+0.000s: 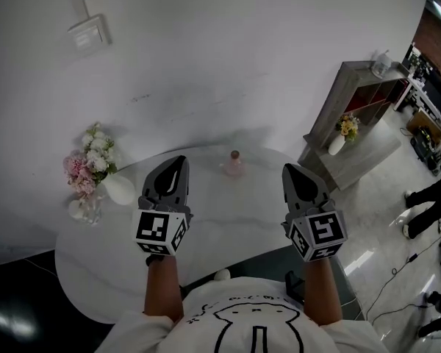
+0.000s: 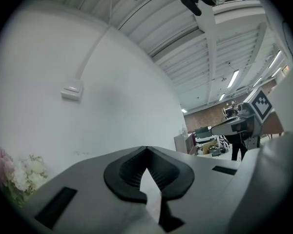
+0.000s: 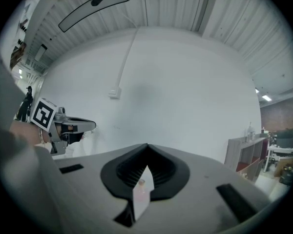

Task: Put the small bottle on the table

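Ahead, small bottle (image 1: 234,164) stands apart from right claw (image 1: 292,169).

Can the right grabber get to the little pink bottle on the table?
Probably yes. The small bottle stands in the open just ahead of the right gripper, with only bare table between them. Its fingers are shut, so they would need to open first.
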Demonstrator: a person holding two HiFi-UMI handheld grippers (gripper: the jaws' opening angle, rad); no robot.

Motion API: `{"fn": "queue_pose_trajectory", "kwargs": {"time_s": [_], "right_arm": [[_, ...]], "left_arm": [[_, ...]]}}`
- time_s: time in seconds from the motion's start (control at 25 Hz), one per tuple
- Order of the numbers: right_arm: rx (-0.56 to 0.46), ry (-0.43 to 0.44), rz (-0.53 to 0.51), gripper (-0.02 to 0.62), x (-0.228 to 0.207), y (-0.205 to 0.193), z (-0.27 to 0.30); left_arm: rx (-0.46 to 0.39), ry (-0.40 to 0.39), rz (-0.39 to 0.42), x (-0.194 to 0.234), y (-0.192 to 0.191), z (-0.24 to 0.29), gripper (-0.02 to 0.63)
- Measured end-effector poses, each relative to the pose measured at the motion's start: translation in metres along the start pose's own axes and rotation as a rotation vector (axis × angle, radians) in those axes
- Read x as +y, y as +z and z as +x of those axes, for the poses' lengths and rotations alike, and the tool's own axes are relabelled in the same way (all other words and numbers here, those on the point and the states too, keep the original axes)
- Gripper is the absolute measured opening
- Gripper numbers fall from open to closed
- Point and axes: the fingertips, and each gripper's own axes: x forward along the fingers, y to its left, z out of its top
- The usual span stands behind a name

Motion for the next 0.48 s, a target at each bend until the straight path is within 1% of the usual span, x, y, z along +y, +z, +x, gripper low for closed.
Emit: {"fn": "queue_pose_trajectory", "kwargs": {"time_s": [0.48], "right_arm": [[-0.022,-0.013,0.002,-0.009,-0.004,0.007,-0.006]], "left_arm": [[-0.03,-0.002,0.037,-0.003,0.015,-0.003,0.003]]}}
